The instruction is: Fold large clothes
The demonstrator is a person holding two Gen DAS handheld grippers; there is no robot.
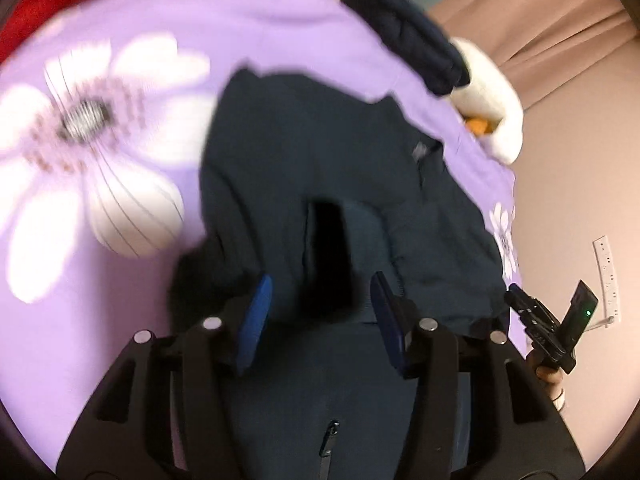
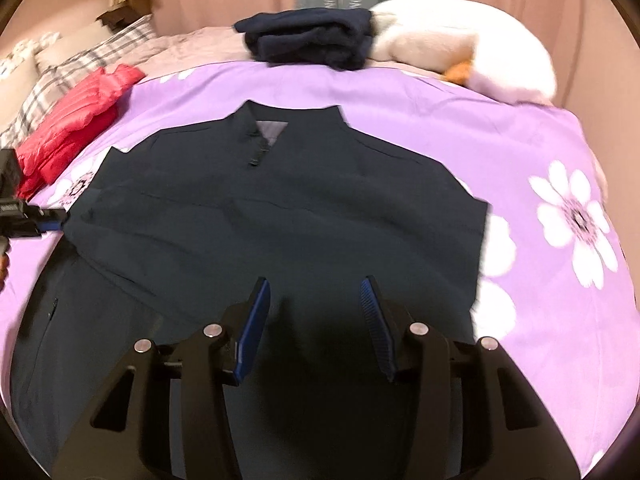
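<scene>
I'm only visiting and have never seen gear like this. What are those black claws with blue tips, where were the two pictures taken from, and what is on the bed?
They are hand-held grippers, one per hand, each carrying a camera looking along its fingers. One picture comes from the left gripper, the other from the right gripper. Both stand open, holding nothing. A dark jacket lies spread on the purple floral bedspread. Beyond it are a red jacket, a folded navy garment and a white plush toy.

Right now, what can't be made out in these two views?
- Jacket hem: both views, hidden behind the grippers' bodies at the bottom edge.
- Jacket's left sleeve: left wrist view, motion blur.
- Left gripper: right wrist view, cut off by the edge.
- Chest label: too small and blurred.
</scene>
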